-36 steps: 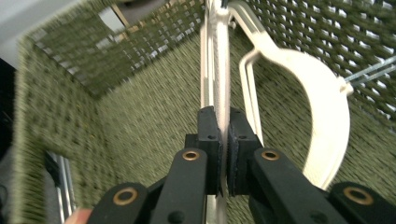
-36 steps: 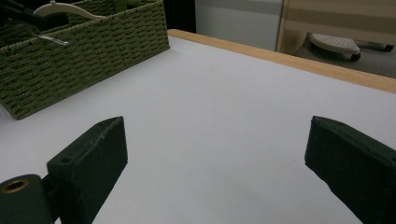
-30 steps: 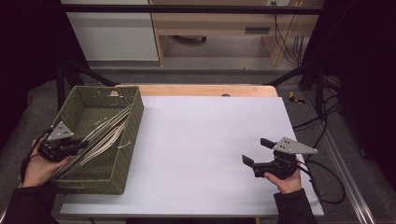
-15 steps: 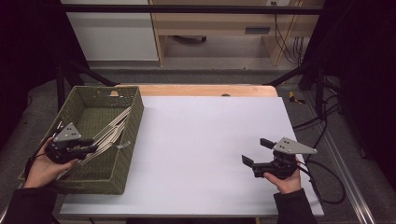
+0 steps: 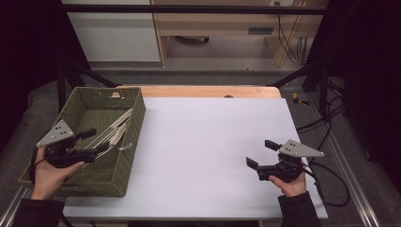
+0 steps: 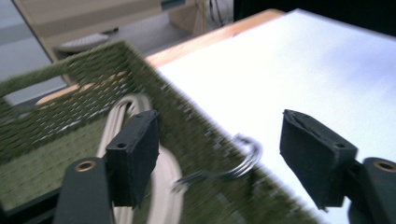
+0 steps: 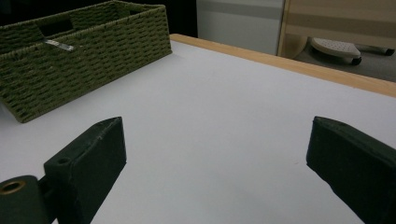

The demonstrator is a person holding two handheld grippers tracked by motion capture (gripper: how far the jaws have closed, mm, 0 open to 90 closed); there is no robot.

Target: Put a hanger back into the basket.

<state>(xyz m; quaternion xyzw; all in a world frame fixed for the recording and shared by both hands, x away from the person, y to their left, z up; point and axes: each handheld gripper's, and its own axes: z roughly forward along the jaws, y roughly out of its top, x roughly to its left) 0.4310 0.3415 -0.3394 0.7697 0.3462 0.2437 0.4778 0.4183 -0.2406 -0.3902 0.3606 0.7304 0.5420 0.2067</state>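
Observation:
A bundle of cream hangers (image 5: pixel 116 126) lies in the green woven basket (image 5: pixel 137 118) along its right wall, and one metal hook (image 5: pixel 124 147) pokes over the rim. My left gripper (image 5: pixel 97 141) hovers over the basket's near end. Its jaws have just been opening and now stand open, pads touching nothing. In the left gripper view the hangers (image 6: pixel 119 119) and the hook (image 6: pixel 243 158) lie beyond my left gripper (image 6: pixel 219 126), over the basket wall (image 6: pixel 93 60). My right gripper (image 5: pixel 260 152) rests open and empty over the white table at the right (image 7: pixel 215 135).
The white tabletop (image 5: pixel 208 142) stretches between the basket and my right hand, with a wooden strip (image 5: pixel 208 91) along its far edge. The basket (image 7: pixel 93 46) stands far off in the right gripper view. Cables (image 5: pixel 326 123) trail beside the table's right edge.
My left gripper's jaws went from shut on the hangers' near ends to wide open and lifted slightly; the hangers settled against the basket's right wall. The right gripper stayed put.

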